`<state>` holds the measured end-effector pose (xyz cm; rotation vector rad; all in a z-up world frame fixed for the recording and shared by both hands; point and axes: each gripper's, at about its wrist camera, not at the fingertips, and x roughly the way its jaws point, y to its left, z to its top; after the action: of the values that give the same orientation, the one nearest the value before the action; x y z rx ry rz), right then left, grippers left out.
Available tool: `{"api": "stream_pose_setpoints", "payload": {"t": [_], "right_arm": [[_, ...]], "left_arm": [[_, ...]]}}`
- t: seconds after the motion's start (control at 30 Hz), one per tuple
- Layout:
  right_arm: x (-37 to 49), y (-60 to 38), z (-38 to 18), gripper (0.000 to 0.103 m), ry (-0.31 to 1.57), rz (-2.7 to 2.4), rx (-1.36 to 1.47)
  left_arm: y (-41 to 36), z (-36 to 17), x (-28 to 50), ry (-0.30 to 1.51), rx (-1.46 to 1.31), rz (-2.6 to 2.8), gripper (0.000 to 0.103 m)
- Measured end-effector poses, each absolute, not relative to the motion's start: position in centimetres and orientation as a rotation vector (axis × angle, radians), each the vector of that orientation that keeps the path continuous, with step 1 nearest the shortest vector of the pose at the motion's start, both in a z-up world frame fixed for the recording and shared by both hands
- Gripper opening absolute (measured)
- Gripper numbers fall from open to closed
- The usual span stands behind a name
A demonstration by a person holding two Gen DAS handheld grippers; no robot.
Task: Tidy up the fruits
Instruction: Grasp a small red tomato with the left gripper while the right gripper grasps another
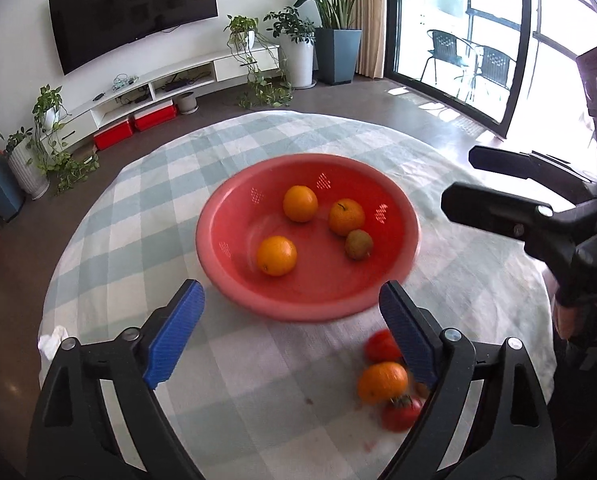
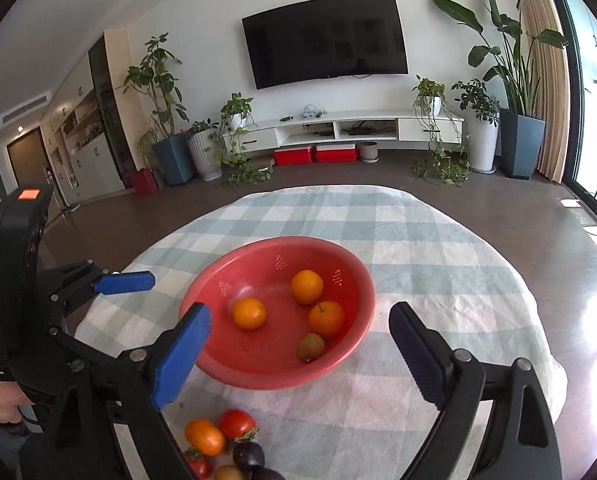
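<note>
A red bowl (image 1: pixel 238 280) (image 2: pixel 346 280) stands mid-table and holds three oranges (image 1: pixel 277 255) (image 2: pixel 249 313) and a brownish kiwi (image 1: pixel 359 244) (image 2: pixel 310 347). Loose fruit lies on the cloth near the front edge: an orange (image 1: pixel 381 382) (image 2: pixel 204 436), tomatoes (image 1: pixel 401 412) (image 2: pixel 237 423), dark plums (image 2: pixel 249 455) and another kiwi (image 2: pixel 228 473). My left gripper (image 1: pixel 292 332) is open and empty, just short of the bowl, its right finger over the loose fruit. My right gripper (image 2: pixel 298 350) is open and empty above the bowl's near rim. The right gripper also shows in the left wrist view (image 1: pixel 464 182).
The round table wears a pale checked cloth (image 1: pixel 146 208) (image 2: pixel 438 248). A crumpled white tissue (image 1: pixel 52 340) lies at its left edge. Beyond are a TV unit (image 2: pixel 338 128), potted plants and glass balcony doors (image 1: pixel 458 32).
</note>
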<state>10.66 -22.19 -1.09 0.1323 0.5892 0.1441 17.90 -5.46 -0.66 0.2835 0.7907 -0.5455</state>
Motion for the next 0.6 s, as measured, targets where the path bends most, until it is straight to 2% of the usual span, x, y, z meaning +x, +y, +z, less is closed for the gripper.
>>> {"api": "stream_pose_setpoints", "payload": {"t": [0.27, 0.43, 0.6], "right_arm": [[4.1, -22.1, -2.8, 0.097, 0.619, 0.137, 0.225], [1.9, -21.6, -4.5, 0.097, 0.732, 0.125, 0.265], [0.5, -20.8, -5.8, 0.091, 0.797, 0.123, 0.264]], "left_arm": [[-2.9, -2.9, 9.2, 0.847, 0.211, -0.613, 0.09], [-3.2, -5.1, 4.7, 0.883, 0.25, -0.668, 0.09], [-4.3, -7.2, 2.8, 0.92, 0.334, -0.741, 0.087]]}}
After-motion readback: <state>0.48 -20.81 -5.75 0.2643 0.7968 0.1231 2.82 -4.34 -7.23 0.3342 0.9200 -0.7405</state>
